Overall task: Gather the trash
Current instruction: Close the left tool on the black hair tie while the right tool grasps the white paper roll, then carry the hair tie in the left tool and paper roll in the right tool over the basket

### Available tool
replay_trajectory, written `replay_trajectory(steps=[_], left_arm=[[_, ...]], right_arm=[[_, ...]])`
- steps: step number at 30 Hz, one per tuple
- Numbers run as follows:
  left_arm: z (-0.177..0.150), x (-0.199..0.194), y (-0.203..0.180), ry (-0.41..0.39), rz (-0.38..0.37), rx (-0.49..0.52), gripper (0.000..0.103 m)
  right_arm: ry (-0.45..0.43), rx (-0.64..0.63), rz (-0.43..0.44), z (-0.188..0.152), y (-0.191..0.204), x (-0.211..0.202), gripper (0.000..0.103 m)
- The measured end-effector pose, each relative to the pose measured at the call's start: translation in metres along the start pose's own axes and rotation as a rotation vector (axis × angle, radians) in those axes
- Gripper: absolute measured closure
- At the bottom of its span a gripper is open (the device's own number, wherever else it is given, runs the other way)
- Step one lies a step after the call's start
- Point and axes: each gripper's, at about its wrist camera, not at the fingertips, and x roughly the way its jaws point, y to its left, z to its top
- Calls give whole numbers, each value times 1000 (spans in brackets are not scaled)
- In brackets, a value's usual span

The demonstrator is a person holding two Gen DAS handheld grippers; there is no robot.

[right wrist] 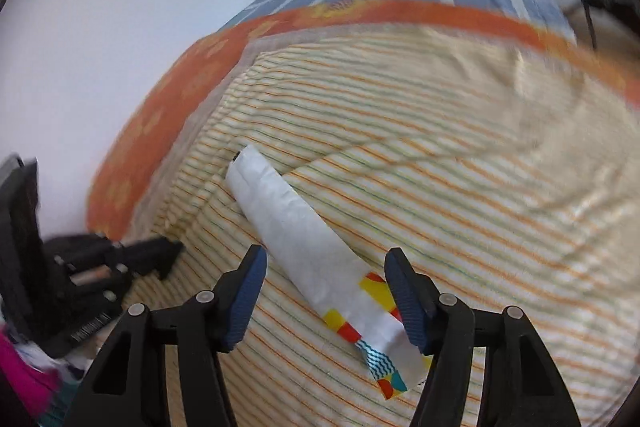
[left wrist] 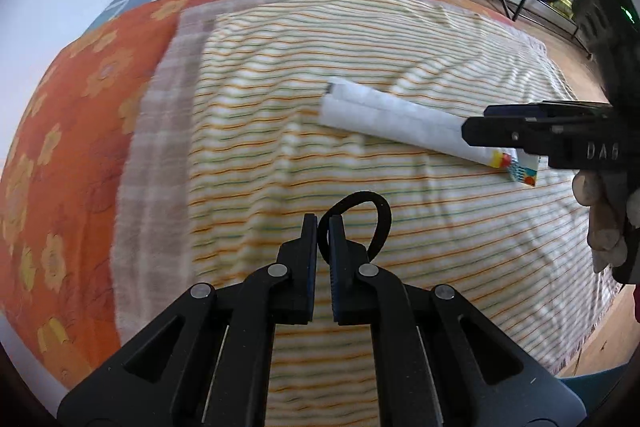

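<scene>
Here, left gripper (left wrist: 323, 227) hovered over striped blanket (left wrist: 280, 99) on bed, fingers (left wrist: 309, 235) nearly pressed together, pinching black hair tie (left wrist: 360, 215), loop sticking out past tips. White rolled wrapper (right wrist: 312, 263) lay flat on blanket, colourful printed end nearest right gripper (right wrist: 326, 271). Right fingers (right wrist: 250, 291) spread wide, either side of wrapper's printed end, not gripping it. Orange floral cover (left wrist: 80, 107) lay beside blanket.
</scene>
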Motion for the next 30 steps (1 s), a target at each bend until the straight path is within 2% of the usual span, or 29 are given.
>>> replay_trajectory(steps=[4,7,8,9,10,12,14,23,30], left_arm=[[-3,-4,11,1,10,-12,100],[-6,-9,14,-5,15,-9,100],[-7,-11,15,-8,15,-9,100],[-7,-13,15,-11,15,-9,100],[-8,-16,15,-15,16,-7,100],[-9,-20,14,-20,15,-4,100],[-9,-25,11,-27,14,-1,100],[-20,-68,-12,-91,6,49,100],[-46,-102,-31,-126,11,92,100]], right_arm=[[3,-95,-94,3,25,13,35],[46,-166,-213,-4,39,28,35],[48,-179,-229,-7,40,30,38],[42,-190,-246,-10,42,29,46],[47,-187,-249,-11,42,27,52],[58,-172,-242,-16,41,22,75],[64,-154,-232,-21,39,15,88],[25,-55,-167,-51,44,-38,94],[-35,-51,-152,-82,63,-89,97]])
